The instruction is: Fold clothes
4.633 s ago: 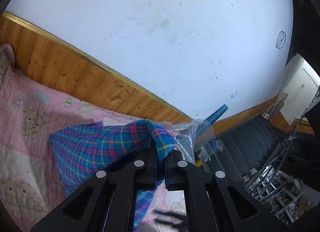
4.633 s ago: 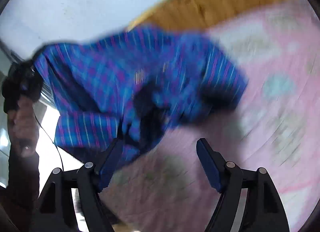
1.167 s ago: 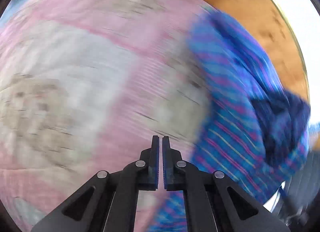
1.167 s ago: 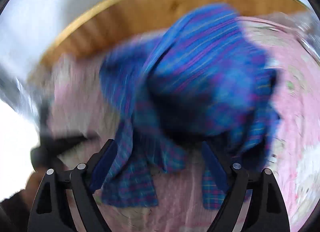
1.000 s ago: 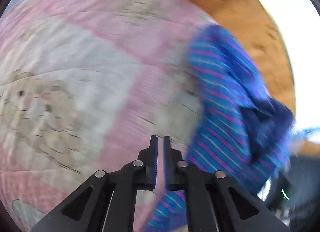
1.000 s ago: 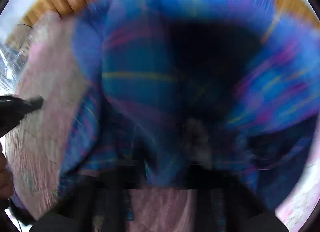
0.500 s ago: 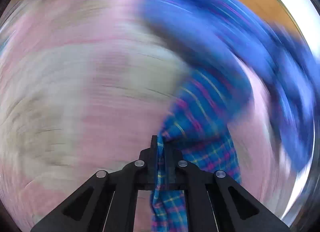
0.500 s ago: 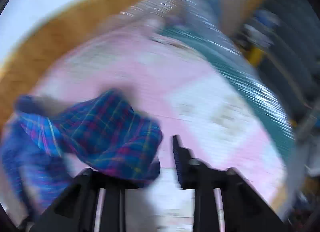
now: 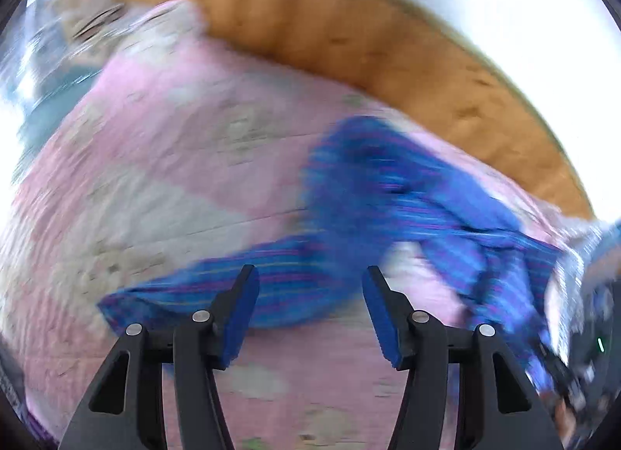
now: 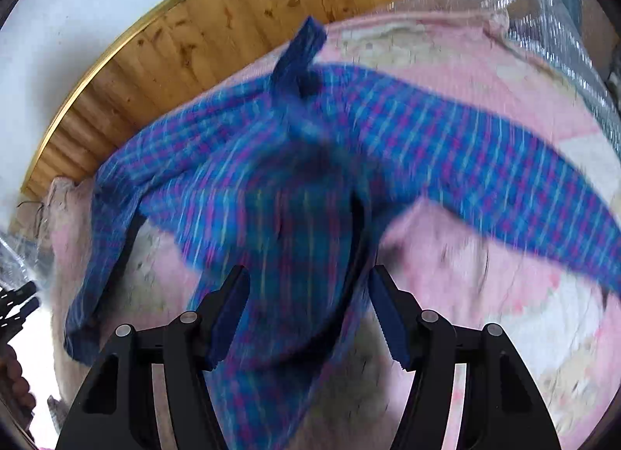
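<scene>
The left gripper (image 9: 308,310) is seen from its own wrist camera with both blue-padded fingers (image 9: 240,310) spread wide apart and nothing clamped between them. The right gripper (image 10: 308,312) likewise has its jaws spread wide, with no grip closed. A person's fingers (image 10: 15,380) appear at the lower left edge of the right wrist view.

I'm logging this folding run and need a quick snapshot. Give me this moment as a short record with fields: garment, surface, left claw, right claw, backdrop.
garment: blue plaid shirt, crumpled and unfolded, one sleeve stretched out sideways
surface: pink quilted blanket under the shirt
left claw: open, holding nothing, a sleeve just ahead
right claw: open, shirt fabric lying between its fingers, not clamped
backdrop: wooden wall panel below a white wall
image quality: motion blur in both views
</scene>
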Action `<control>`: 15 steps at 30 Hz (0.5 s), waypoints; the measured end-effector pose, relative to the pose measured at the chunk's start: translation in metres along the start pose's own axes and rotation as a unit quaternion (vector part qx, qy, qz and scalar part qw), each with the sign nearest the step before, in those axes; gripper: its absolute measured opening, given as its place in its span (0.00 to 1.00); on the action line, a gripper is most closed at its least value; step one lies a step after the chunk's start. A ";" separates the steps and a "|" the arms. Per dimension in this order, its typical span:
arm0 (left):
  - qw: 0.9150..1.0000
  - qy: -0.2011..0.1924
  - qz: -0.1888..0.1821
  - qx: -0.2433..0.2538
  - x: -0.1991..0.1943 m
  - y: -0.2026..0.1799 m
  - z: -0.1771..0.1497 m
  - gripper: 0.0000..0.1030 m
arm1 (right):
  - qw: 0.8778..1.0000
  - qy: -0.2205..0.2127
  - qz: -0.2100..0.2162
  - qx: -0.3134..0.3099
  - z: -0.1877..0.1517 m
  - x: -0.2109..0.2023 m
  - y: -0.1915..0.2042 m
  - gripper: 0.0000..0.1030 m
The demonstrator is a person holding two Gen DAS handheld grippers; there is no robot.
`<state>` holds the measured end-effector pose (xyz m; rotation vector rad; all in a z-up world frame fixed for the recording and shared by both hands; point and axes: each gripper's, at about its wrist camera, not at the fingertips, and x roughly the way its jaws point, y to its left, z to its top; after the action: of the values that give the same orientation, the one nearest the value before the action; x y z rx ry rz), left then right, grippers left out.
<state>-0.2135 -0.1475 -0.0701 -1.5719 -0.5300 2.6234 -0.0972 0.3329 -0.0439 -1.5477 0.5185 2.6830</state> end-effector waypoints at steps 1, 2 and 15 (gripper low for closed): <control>1.000 0.002 -0.014 0.008 0.001 -0.013 0.003 0.56 | 1.000 -0.014 -0.002 -0.001 0.017 0.002 -0.002 0.63; 1.000 0.001 -0.011 0.003 0.003 -0.016 0.003 0.57 | 1.000 -0.019 -0.002 -0.007 0.034 0.006 -0.002 0.65; 0.980 0.032 -0.150 -0.126 0.007 -0.010 -0.013 0.59 | 0.959 -0.019 0.119 -0.257 0.015 -0.045 0.137 0.01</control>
<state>-0.2067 -0.1332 -0.0790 -1.4905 -1.0401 2.3459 -0.1088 0.2151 0.0394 -1.6118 -0.0107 3.2127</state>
